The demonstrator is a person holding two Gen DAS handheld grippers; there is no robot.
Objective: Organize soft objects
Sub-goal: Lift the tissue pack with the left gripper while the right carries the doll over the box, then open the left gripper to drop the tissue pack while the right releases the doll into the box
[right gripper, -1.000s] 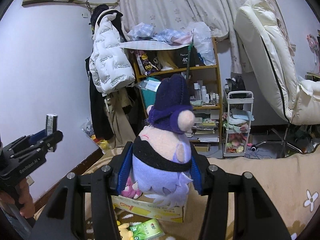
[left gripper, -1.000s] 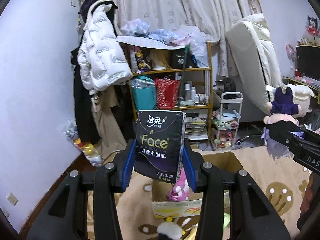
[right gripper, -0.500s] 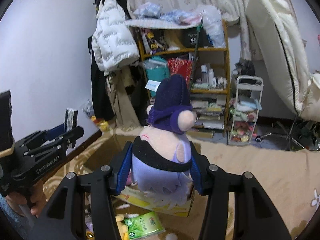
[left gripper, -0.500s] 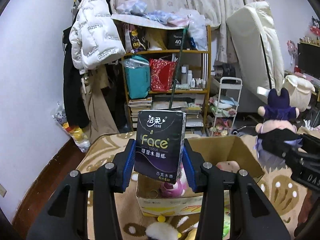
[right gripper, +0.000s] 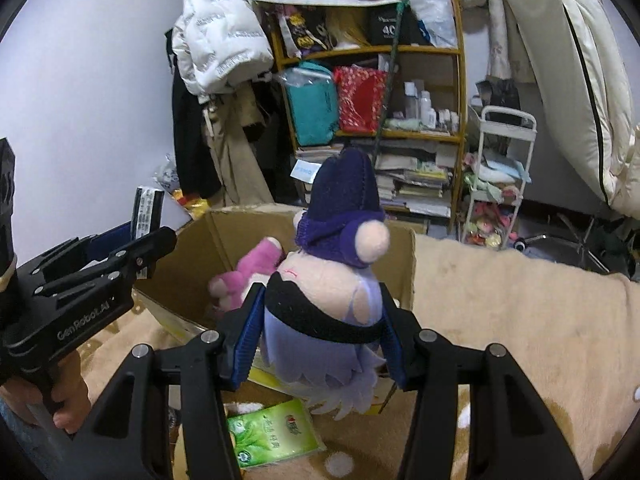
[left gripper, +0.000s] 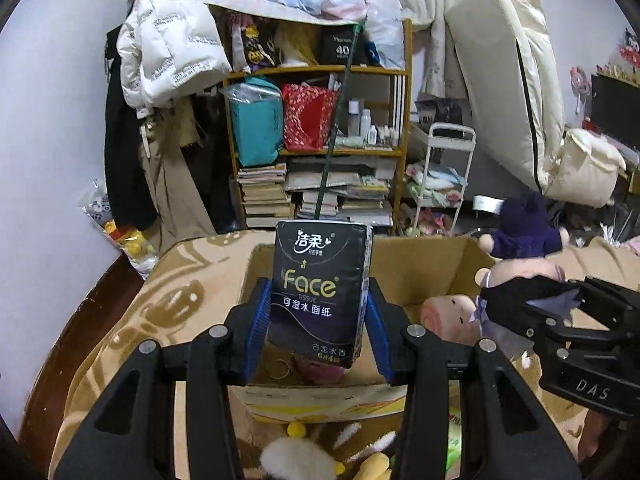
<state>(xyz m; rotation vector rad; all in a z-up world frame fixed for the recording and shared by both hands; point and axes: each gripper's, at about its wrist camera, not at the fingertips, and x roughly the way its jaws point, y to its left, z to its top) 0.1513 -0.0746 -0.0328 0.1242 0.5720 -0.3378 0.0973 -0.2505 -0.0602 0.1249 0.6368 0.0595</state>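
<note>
My left gripper (left gripper: 316, 332) is shut on a black "Face" tissue pack (left gripper: 320, 292), held upright over the near edge of an open cardboard box (left gripper: 424, 272). My right gripper (right gripper: 320, 336) is shut on a plush doll with a purple hood (right gripper: 340, 272), held above the box's near side (right gripper: 404, 264); it also shows at the right in the left wrist view (left gripper: 520, 248). A pink plush (right gripper: 248, 272) lies inside the box, also seen in the left wrist view (left gripper: 448, 312).
The box stands on a beige patterned rug (right gripper: 500, 308). A green tissue pack (right gripper: 272, 440) and a white and a yellow plush (left gripper: 296, 460) lie on the rug in front of it. A cluttered shelf (left gripper: 320, 128), a white cart (left gripper: 440, 180) and hanging coats (left gripper: 168, 52) stand behind.
Both grippers have moved forward and tilted down towards the box with their loads; the box's inside and the pink plush now show more fully.
</note>
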